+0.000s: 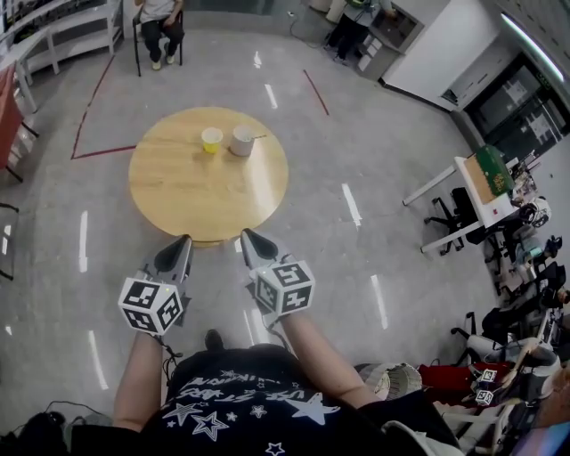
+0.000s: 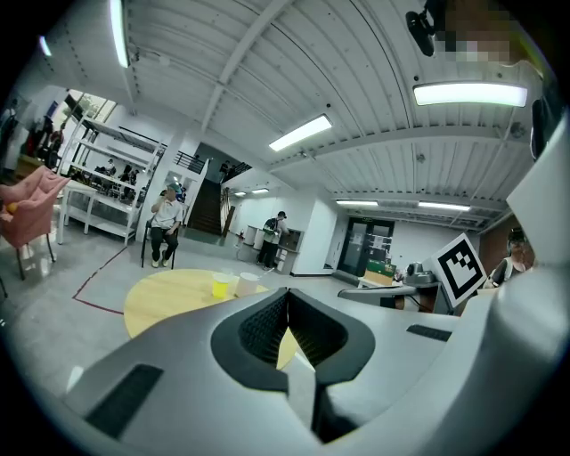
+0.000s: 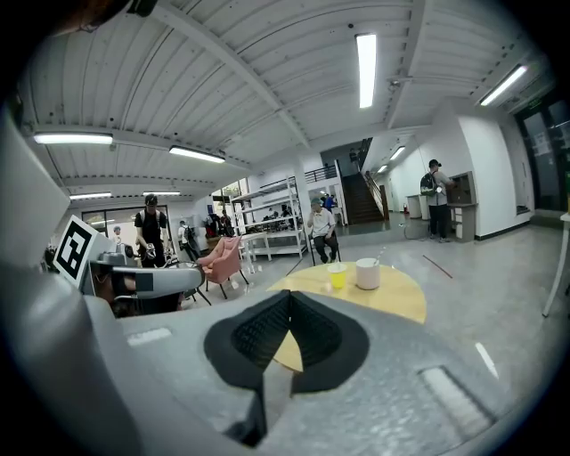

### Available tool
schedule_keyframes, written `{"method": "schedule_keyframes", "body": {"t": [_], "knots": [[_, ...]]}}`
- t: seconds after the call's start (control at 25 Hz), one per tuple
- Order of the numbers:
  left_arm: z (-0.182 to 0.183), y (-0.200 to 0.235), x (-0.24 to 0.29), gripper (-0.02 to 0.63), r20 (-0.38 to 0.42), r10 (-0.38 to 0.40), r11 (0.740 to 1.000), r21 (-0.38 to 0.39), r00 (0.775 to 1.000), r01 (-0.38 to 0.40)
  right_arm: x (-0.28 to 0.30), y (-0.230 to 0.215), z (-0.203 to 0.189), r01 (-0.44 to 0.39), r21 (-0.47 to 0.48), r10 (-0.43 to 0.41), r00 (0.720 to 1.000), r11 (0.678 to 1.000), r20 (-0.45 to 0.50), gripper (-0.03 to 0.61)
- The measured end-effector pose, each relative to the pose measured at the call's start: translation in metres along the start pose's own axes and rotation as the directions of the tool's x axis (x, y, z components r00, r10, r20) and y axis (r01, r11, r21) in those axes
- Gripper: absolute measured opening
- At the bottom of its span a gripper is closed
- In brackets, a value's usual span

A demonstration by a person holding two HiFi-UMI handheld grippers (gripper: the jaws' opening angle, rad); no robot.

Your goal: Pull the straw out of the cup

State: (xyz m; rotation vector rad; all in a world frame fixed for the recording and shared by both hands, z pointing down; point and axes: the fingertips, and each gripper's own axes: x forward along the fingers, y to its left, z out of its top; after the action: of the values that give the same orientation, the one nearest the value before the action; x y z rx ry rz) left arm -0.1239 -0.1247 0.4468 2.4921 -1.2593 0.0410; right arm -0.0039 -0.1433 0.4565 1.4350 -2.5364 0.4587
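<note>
A white cup (image 1: 242,140) with a thin straw (image 1: 257,137) sticking out to its right stands on the far part of a round wooden table (image 1: 178,191). Next to it on the left is a yellow cup (image 1: 211,140). Both grippers hover short of the table's near edge, well away from the cups. My left gripper (image 1: 184,240) is shut and empty, its jaw tips meeting (image 2: 287,292). My right gripper (image 1: 247,235) is shut and empty too (image 3: 288,294). The right gripper view has the white cup (image 3: 367,273) and yellow cup (image 3: 337,276) far ahead.
A seated person (image 1: 160,22) is on a chair beyond the table, another person (image 1: 349,27) stands at a counter at the back right. Desks and office chairs (image 1: 472,200) crowd the right side. A pink chair (image 3: 224,258) and shelving (image 3: 267,223) stand to the left.
</note>
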Motion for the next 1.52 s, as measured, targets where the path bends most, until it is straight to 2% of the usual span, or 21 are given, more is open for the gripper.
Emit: {"method": "schedule_keyframes", "body": {"t": [0.36, 0.56, 0.84, 1.2, 1.52], "knots": [[0.01, 0.035, 0.002, 0.007, 0.015, 0.02, 1.0, -0.014, 1.0, -0.02, 0.019, 0.001, 0.007, 0.025, -0.01, -0.025, 1.0, 1.0, -0.007, 0.0], [0.008, 0.051, 0.008, 0.006, 0.01, 0.04, 0.999, -0.005, 0.999, -0.04, 0.038, -0.004, 0.001, 0.009, -0.017, -0.01, 1.0, 1.0, -0.018, 0.0], [0.017, 0.071, 0.028, 0.006, 0.005, 0.08, 0.997, -0.004, 0.997, -0.08, 0.077, -0.011, 0.017, -0.041, -0.017, 0.041, 0.999, 0.999, -0.008, 0.0], [0.026, 0.105, 0.078, 0.007, -0.015, 0.105, 0.994, -0.01, 0.994, -0.105, 0.136, -0.046, 0.026, -0.059, -0.017, 0.058, 0.998, 0.998, -0.031, 0.0], [0.035, 0.134, 0.134, 0.008, -0.037, 0.126, 0.992, -0.026, 0.991, -0.127, 0.188, -0.095, 0.044, -0.062, -0.012, 0.062, 0.997, 0.998, -0.041, 0.0]]}}
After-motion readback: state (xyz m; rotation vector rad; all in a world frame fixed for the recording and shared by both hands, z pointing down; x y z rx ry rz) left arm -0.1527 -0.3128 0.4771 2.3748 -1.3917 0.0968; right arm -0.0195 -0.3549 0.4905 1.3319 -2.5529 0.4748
